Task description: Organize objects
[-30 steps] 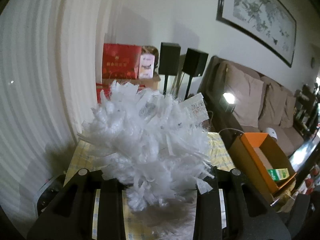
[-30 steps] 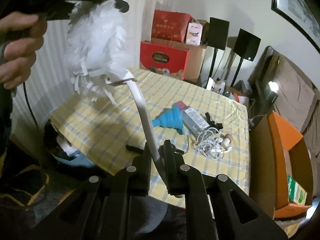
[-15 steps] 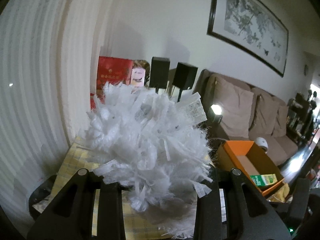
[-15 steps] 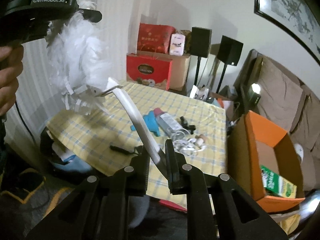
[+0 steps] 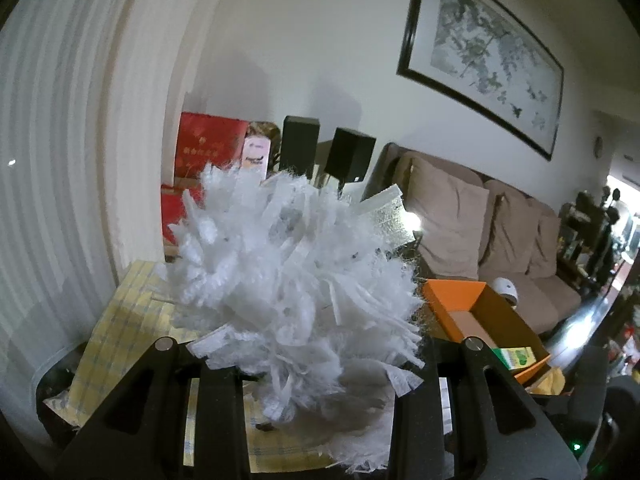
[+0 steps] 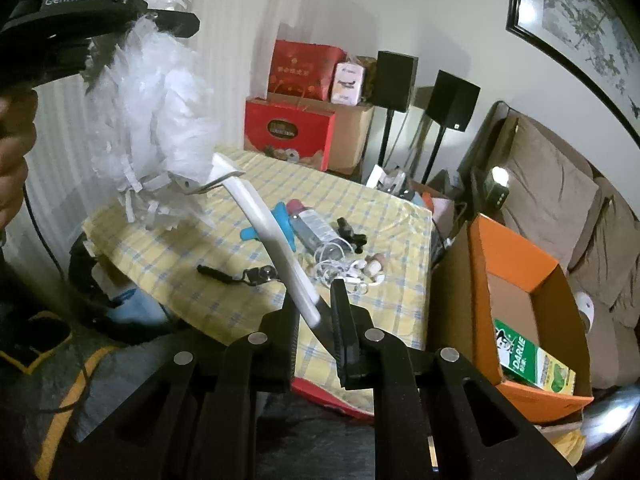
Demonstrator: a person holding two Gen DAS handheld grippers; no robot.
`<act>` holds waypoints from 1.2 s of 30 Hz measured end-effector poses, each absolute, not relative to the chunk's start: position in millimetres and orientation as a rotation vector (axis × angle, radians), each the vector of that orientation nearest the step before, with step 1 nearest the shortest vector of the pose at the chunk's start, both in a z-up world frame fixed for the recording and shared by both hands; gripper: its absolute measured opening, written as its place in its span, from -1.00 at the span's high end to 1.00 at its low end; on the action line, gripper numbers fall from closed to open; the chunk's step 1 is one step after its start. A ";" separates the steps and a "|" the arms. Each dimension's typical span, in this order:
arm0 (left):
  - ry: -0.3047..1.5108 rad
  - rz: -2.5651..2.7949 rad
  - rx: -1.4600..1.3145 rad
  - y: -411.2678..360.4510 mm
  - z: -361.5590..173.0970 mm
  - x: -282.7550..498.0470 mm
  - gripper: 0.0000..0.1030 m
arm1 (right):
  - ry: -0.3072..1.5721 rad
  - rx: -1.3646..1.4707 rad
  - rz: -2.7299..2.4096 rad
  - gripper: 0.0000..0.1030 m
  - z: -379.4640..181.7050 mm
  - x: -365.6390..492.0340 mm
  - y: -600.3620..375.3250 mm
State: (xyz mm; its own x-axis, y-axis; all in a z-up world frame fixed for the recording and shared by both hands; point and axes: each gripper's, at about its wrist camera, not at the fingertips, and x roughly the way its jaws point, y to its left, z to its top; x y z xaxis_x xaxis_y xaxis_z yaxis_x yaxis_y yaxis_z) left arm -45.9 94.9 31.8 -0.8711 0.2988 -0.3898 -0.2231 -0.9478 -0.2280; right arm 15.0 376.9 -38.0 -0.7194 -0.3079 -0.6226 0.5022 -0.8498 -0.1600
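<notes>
We carry a fluffy white duster (image 6: pixel 148 120) with a long white plastic handle (image 6: pixel 276 248) between our two tools, up in the air above the near edge of the table with the yellow checked cloth (image 6: pixel 224 300). Our right gripper (image 6: pixel 316 320) has its black jaws pressed almost together on the lower end of that handle, pinching it so the shaft slants up and to the left toward the feathery head. Our left gripper (image 5: pixel 316 364) clamps the shredded white head itself: from its own camera the fluff fills the gap between the two black fingers (image 5: pixel 216 400) and spills out past them, and from the right camera we see the same tool's black body (image 6: pixel 80 4) gripping the top of the head, with a hand (image 6: pixel 16 168) wrapped round its grip at the left edge. On the cloth lie a blue collapsible funnel (image 6: pixel 286 224), a clear bottle with a grey label (image 6: pixel 316 230), a tangle of white cable (image 6: pixel 340 266), a small black clip-like piece (image 6: pixel 352 236) and a black strap with a metal clasp (image 6: pixel 240 276). Just to the right of the table stands an open orange cardboard box (image 6: pixel 516 252), with a green and white carton (image 6: pixel 532 364) lying in its bottom. Behind the table we see red gift boxes (image 6: pixel 288 130), two black speakers on stands (image 6: pixel 424 88) and a brown sofa with cushions (image 5: pixel 480 232).
</notes>
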 end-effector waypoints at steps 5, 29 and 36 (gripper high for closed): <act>-0.278 2.792 -0.559 100.3 41.9 -38.0 0.42 | 0.446 0.814 -2.527 0.74 -31.0 15.0 384.1; -0.264 2.791 -0.435 120.4 70.9 -12.1 0.41 | 0.445 0.701 -2.581 0.72 2.6 17.0 413.6; -0.268 2.783 -0.433 122.5 74.5 -12.3 0.41 | 0.438 0.692 -2.581 0.72 4.7 18.5 414.9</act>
State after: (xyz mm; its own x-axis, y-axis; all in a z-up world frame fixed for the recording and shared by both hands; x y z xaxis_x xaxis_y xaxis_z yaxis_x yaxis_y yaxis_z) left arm -12.3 122.5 74.5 -0.9060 0.3301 -0.2649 -0.2735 -0.9342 -0.2289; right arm 18.5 414.9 4.7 -0.7830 -0.3214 -0.5326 0.4791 -0.8576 -0.1868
